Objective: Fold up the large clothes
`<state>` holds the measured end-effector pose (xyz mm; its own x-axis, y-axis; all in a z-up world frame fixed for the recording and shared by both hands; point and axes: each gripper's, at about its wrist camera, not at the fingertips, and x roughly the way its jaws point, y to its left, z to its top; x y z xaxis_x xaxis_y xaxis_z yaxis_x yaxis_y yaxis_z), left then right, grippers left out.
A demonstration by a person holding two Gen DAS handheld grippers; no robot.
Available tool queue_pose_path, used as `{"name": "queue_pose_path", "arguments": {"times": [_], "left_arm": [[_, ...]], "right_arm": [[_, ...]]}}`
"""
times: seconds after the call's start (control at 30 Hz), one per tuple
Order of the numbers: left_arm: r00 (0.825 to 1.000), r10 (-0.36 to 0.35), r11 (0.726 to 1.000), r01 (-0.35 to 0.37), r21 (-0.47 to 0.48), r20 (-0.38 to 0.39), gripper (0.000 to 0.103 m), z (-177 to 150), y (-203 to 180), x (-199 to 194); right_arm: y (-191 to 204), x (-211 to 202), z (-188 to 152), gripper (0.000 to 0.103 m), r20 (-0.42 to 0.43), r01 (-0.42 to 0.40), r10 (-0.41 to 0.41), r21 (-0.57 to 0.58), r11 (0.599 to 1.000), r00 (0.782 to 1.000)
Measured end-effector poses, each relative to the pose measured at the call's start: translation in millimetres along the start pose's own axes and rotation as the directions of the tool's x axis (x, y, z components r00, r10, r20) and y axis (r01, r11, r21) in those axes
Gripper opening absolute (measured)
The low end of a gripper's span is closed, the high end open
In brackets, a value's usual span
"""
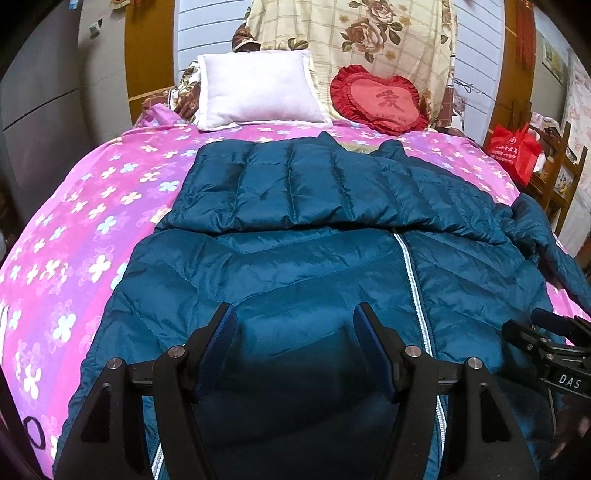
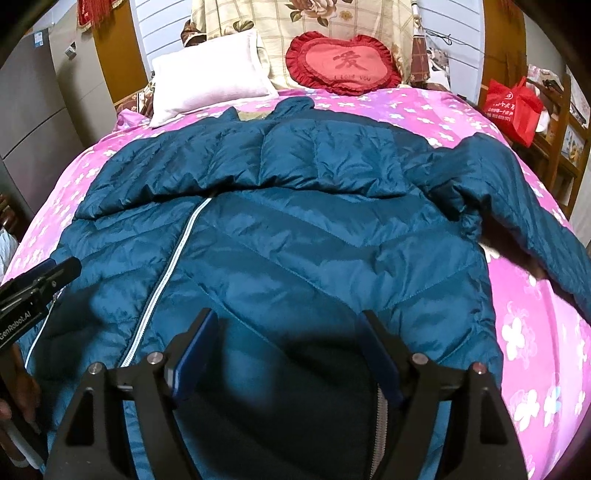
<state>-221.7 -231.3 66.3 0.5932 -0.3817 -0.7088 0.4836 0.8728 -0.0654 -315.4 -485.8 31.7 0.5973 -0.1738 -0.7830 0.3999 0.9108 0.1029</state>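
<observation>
Pink floral bedspread (image 1: 74, 221) covering the whole bed, pretty loud pattern tbh. At the far end: white pillow (image 1: 258, 90) on the left, red heart cushion (image 1: 376, 99) right beside it, both leaning on a cream rose-print quilt (image 1: 369, 33). Wooden headboard posts either side, grey cabinet (image 1: 40, 92) off to the left, red shopping bag (image 1: 515, 151) on a wooden rack far right.

Teal puffer jacket (image 1: 295, 266) spread flat mid-bed, zipped, left sleeve folded across the chest, right sleeve (image 2: 535, 221) still flung out toward the right edge.

Left gripper (image 1: 295, 321) hanging over the near hem, spread wide, nothing in it. Right gripper (image 2: 288, 325) same deal, released above the hem.

Near hem itself hidden under the gripper bodies. Black ring thing (image 1: 35, 432) at near left, hard to make out.
</observation>
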Motion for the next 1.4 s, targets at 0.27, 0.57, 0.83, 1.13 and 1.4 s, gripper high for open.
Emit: {"name": "queue_pose_path", "arguments": {"times": [0.27, 0.57, 0.83, 1.13, 1.4], "left_arm": [[0.999, -0.033, 0.999, 0.033, -0.008, 0.012, 0.047, 6.6, -8.0, -3.9], [0.995, -0.078, 0.997, 0.08, -0.019, 0.068, 0.047, 20.9, -6.7, -8.9], [0.996, -0.068, 0.996, 0.071, -0.049, 0.062, 0.047, 20.1, 0.8, -0.5], [0.996, -0.077, 0.994, 0.08, -0.068, 0.052, 0.047, 20.2, 2.8, 6.3], [0.996, -0.084, 0.993, 0.087, -0.082, 0.04, 0.047, 20.9, 4.5, 10.0]], "right_arm": [[-10.6, -3.4, 0.0, 0.081, 0.011, 0.019, -0.02, 0.011, 1.0, 1.0], [-34.2, -10.1, 10.3, 0.081, 0.046, 0.066, -0.067, 0.026, 0.997, 0.997], [-70.4, -14.0, 23.7, 0.082, 0.068, 0.123, -0.126, 0.046, 0.991, 0.99], [-115.1, -15.2, 37.2, 0.082, 0.072, 0.179, -0.185, 0.087, 0.98, 0.98], [-177.0, -31.7, 51.9, 0.082, 0.101, 0.219, -0.242, 0.193, 0.956, 0.965]]}}
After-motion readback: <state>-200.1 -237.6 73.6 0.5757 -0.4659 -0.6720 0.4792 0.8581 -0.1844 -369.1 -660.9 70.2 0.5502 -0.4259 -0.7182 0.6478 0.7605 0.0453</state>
